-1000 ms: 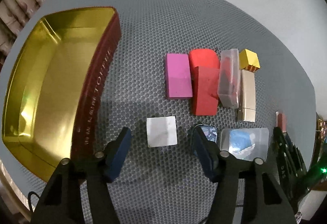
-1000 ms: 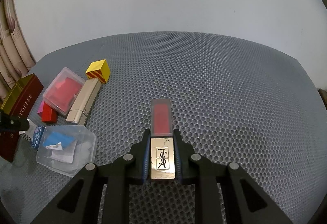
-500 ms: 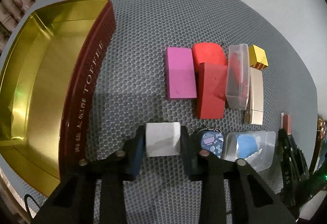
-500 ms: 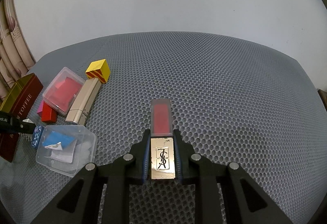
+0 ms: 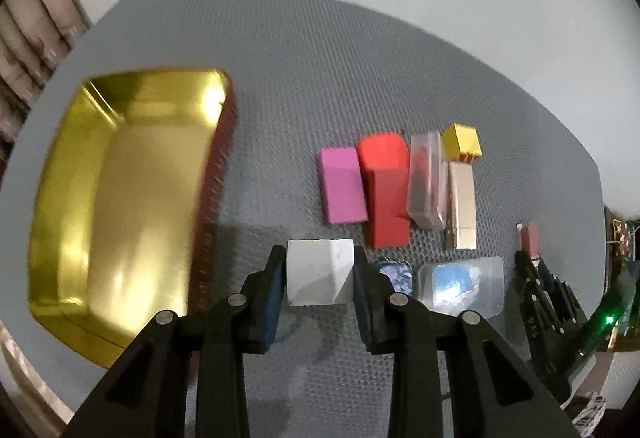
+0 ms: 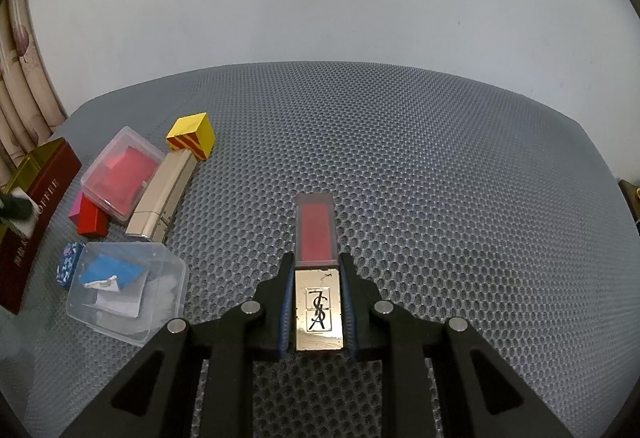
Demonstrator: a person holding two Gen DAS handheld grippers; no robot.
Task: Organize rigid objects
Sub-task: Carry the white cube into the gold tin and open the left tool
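My left gripper (image 5: 320, 270) is shut on a white cube (image 5: 320, 272) and holds it lifted off the grey mesh mat (image 5: 320, 78). To its left lies an open gold-lined tin (image 5: 120, 206) with dark red walls. My right gripper (image 6: 316, 294) is shut on a lip-gloss tube (image 6: 316, 234) with a gold cap and red body, close over the mesh mat (image 6: 440, 158). The tin (image 6: 28, 214) shows at the far left edge of the right wrist view.
Beyond the cube lie a pink block (image 5: 342, 186), red blocks (image 5: 386, 190), a clear case (image 5: 428, 182), a yellow cube (image 5: 462, 140) and a gold tube (image 5: 462, 206). A patterned blue piece (image 5: 396, 276) and a clear box (image 5: 464, 284) with blue contents sit beside it.
My left gripper closed on the white cube and lifted it off the mat. The right gripper kept still with the lip-gloss tube.
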